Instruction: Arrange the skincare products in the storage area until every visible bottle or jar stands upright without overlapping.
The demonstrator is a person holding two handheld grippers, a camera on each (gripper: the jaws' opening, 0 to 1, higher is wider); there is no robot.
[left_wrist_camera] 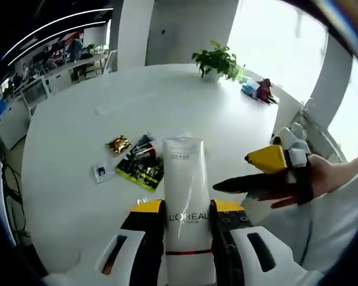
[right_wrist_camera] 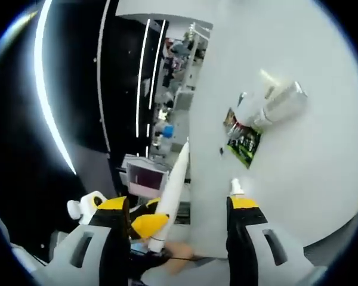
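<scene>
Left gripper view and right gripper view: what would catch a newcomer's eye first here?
In the left gripper view, the white L'Oreal tube stands out, clamped between the left gripper's yellow-tipped fingers above the round white table. To its right, the right gripper comes in, held by a hand. In the right gripper view, a shiny silver-capped bottle lies on its side by a green sachet.

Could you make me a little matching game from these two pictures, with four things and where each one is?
Things:
1. white L'Oreal tube
2. potted plant
3. green sachet
4. right gripper

Places:
a. flat on the white table
b. clamped in the left gripper
c. at the table's far edge
d. in a person's hand, beside the tube

Pairs: 1-b, 2-c, 3-a, 4-d
</scene>
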